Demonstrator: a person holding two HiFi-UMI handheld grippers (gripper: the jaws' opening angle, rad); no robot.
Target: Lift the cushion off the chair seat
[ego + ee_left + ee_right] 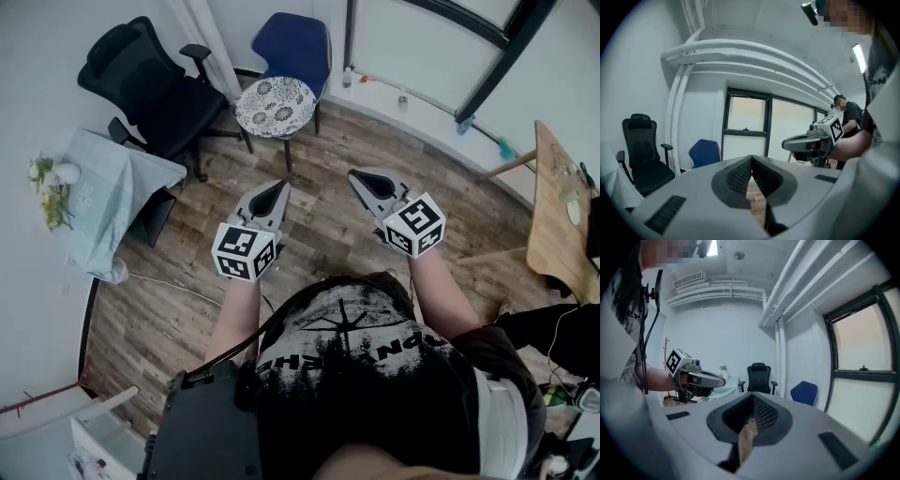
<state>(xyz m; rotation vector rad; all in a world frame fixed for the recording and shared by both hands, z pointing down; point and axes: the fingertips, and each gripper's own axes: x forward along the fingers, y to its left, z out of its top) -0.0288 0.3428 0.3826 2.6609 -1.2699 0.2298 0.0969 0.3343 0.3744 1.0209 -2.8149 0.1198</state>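
A round cushion (274,106) with a black-and-white flower pattern lies on the seat of a blue chair (298,42) by the far wall. Both grippers hang in mid-air over the wood floor, well short of the chair. My left gripper (278,190) is shut with nothing in it, its tips meeting in its own view (751,159). My right gripper (359,177) is shut and empty too (752,397). From the left gripper view only the blue chair's back (705,153) shows; the cushion is hidden behind the gripper body.
A black office chair (150,84) stands left of the blue chair. A small table with a pale blue cloth (112,192) and flowers (49,192) is at the left wall. A wooden table (558,211) stands at the right. Wood floor (319,159) lies between me and the chair.
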